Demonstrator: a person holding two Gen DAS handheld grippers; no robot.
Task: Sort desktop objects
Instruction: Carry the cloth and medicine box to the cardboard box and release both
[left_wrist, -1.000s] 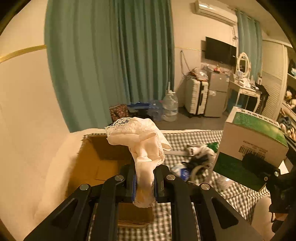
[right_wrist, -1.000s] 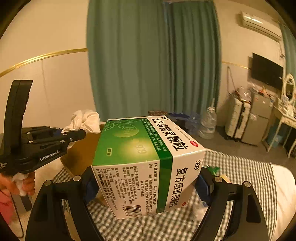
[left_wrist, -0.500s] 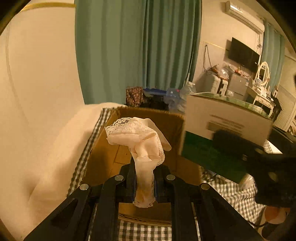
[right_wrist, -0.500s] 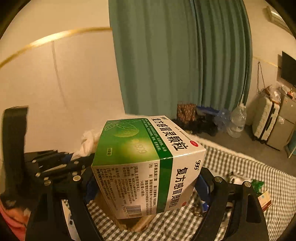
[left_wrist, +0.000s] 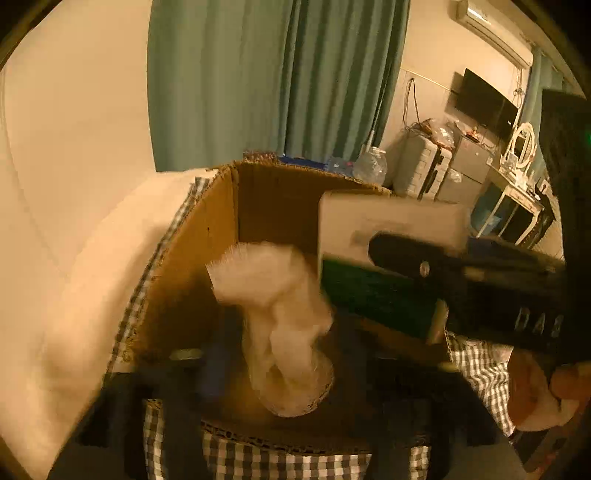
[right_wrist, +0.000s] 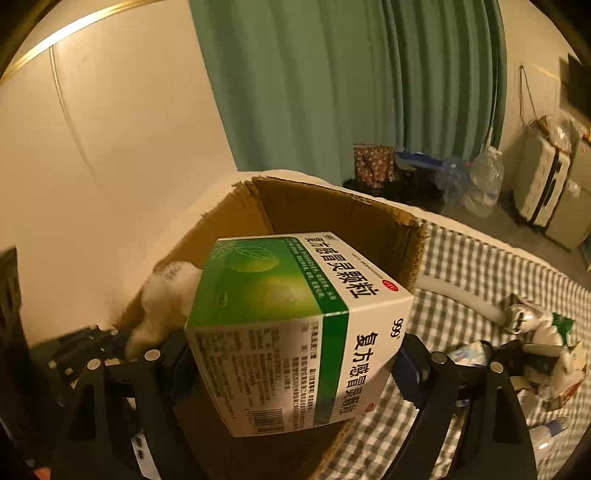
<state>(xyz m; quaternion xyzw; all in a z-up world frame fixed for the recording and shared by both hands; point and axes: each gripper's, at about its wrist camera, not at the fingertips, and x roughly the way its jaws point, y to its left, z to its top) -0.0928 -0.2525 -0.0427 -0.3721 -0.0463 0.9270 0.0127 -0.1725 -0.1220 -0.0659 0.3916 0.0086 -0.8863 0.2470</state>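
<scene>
An open cardboard box (left_wrist: 192, 266) stands on the checked bed. My left gripper (left_wrist: 288, 354) hangs over its near edge, blurred, with its jaws opening. A white lace-trimmed cloth (left_wrist: 280, 306) is between the spread fingers, and the pads no longer press on it. In the right wrist view the cloth (right_wrist: 166, 295) shows at the cardboard box's (right_wrist: 332, 210) left wall. My right gripper (right_wrist: 295, 360) is shut on a green and white medicine box (right_wrist: 295, 317), held above the carton's opening. The same medicine box (left_wrist: 388, 225) sits just right of the cloth.
A checked bedspread (right_wrist: 480, 266) runs to the right, with a white tube (right_wrist: 461, 295) and a heap of small packets (right_wrist: 535, 332) on it. A cream padded wall stands left of the carton. A hand (left_wrist: 535, 391) holds the right gripper's handle.
Both grippers have come down over the carton. The left jaws, shut on the cloth before, have spread and the cloth is loose. The medicine box has moved left over the opening.
</scene>
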